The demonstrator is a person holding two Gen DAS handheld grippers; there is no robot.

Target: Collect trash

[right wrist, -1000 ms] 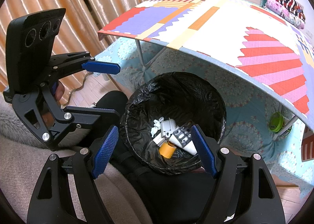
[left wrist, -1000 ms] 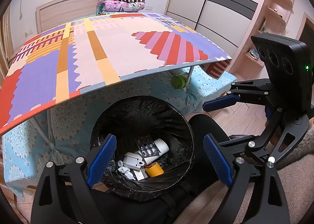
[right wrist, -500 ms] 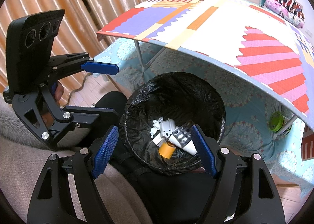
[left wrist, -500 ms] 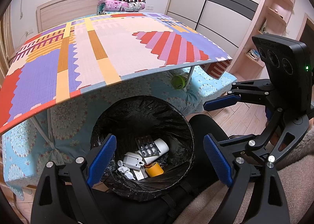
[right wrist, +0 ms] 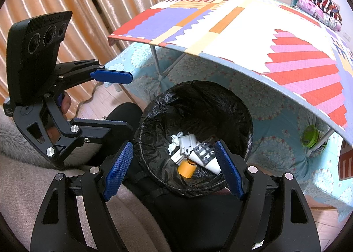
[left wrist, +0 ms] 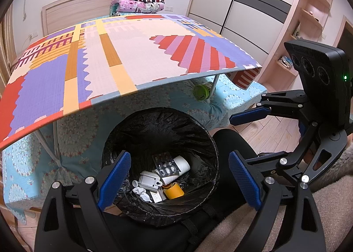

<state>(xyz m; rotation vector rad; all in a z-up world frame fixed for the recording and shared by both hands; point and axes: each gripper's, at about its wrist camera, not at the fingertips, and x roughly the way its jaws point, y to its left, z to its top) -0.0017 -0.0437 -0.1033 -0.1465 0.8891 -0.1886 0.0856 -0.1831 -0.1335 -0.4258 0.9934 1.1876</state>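
Both tongs hang wide open and empty: the left gripper [left wrist: 179, 182] and the right gripper [right wrist: 174, 168] hover side by side above the black-lined trash bin [left wrist: 211, 139]. Below them, at its bottom, lie a blister pack [left wrist: 166, 164], white tube [left wrist: 182, 162] and yellow cap [left wrist: 173, 192].

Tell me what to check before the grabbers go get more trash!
1. Left gripper empty, jaws apart: ok.
2. Right gripper empty, jaws apart: ok.
3. Trash bin upright, black liner over its rim: ok.
4. Trash inside the bin, like the orange tube and pill pack: ok.
5. Room left in the bin: ok.
6. More trash on the colourful mat: cannot tell, none shows.
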